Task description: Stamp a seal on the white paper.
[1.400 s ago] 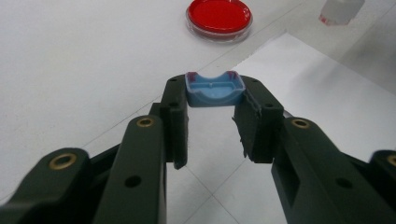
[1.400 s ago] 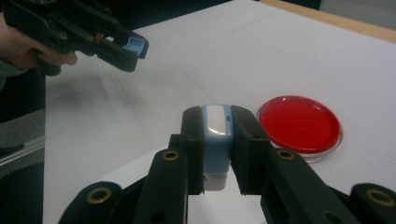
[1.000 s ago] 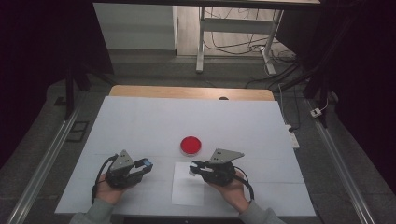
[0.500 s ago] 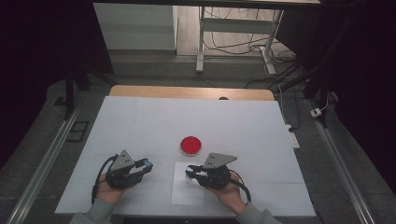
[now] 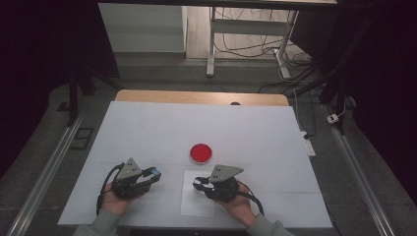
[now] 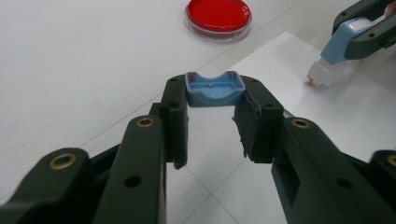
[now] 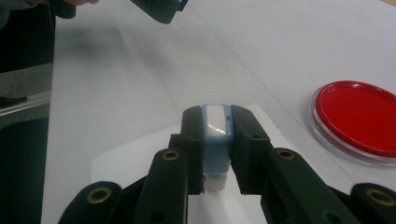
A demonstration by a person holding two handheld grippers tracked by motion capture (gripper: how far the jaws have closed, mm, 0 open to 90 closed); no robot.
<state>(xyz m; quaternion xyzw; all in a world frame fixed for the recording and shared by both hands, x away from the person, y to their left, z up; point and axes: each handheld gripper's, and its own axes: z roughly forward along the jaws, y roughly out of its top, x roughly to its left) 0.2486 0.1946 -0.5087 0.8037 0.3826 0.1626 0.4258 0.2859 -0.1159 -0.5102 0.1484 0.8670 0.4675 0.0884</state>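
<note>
Left tool (image 6: pixel 212 109) clamps a blue cap (image 6: pixel 215 88), right tool (image 7: pixel 217 140) a blue marker (image 7: pixel 215 140), red dish (image 5: pixel 201 153) near.

Red round dish (image 5: pixel 201 153), lidded, on white table cover (image 5: pixel 147 132). Wooden table edge (image 5: pixel 162 96) behind it. Grey floor with loose cables (image 5: pixel 246 46) and a white desk frame (image 5: pixel 212 44).

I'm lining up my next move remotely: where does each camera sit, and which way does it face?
High view: above the near edge, facing forward and down; both hands, left gripper, right gripper.
Left gripper view: along its jaws, holding a blue cap.
Right gripper view: along its jaws, clamping a blue tool over white paper.
All share the red dish.
</note>
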